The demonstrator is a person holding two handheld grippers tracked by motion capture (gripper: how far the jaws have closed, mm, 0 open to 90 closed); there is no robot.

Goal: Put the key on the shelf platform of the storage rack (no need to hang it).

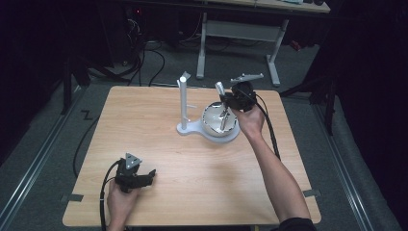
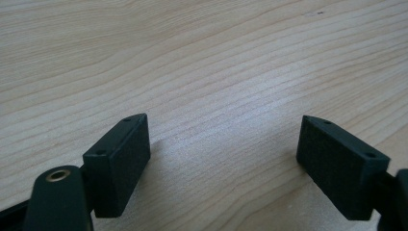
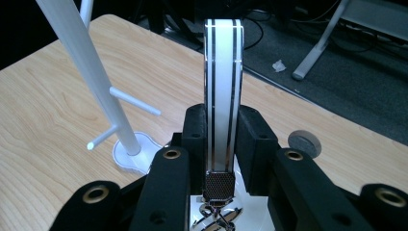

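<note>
From the high view: right gripper (image 1: 230, 102) raised over the metal bowl (image 1: 217, 122) on the white stand base (image 1: 192, 129), clamped on a whisk handle (image 1: 220, 89), with the wires of the whisk (image 1: 224, 120) dipping down into the bowl; left gripper (image 1: 144, 177) low at the near left of the wooden table (image 1: 159, 144), well apart from all that. From the right gripper view: pads pressed tight on both sides of the white, black-striped handle (image 3: 223, 96), upright between them, white post (image 3: 91, 82) with its pegs off to one side, the wire loops barely showing at the bottom edge. From the left gripper view: jaws spread wide over bare wood grain (image 2: 202, 72), holding nothing.
</note>
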